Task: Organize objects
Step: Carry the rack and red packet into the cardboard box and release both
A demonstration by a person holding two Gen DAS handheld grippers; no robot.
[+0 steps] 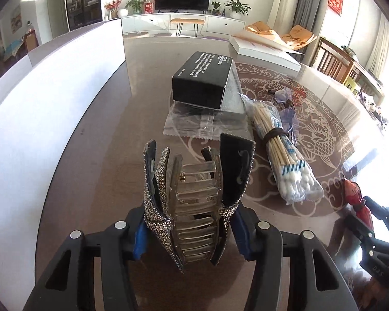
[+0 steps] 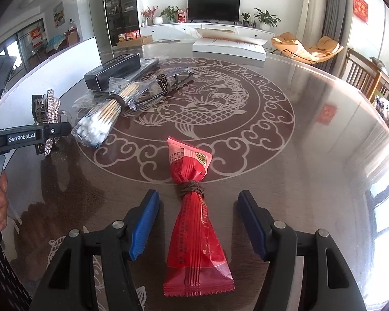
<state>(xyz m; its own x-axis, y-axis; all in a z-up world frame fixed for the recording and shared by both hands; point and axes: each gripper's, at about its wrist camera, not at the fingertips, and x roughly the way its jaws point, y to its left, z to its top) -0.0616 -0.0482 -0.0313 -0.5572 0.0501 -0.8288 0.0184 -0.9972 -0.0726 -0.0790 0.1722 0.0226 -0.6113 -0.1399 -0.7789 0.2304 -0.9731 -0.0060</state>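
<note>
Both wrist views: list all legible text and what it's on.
"GenRobot.AI": on the left gripper body, right wrist view.
Black box: white print, too blurred.
Red packet: gold print and emblem, unreadable.
Cotton swab bag: blue print, unreadable.
Red wall hanging: characters blurred.

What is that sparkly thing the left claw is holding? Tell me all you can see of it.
It is a large hair clip, its outer sides crusted with small rhinestones, with clear plastic-looking interlocking teeth and a small metal spring at the hinge. Dark lining shows inside its flaps. The left claw is shut on it, blue pads pressing both sides, holding it upright above the dark glossy table. Nothing else seems to touch it.
</note>
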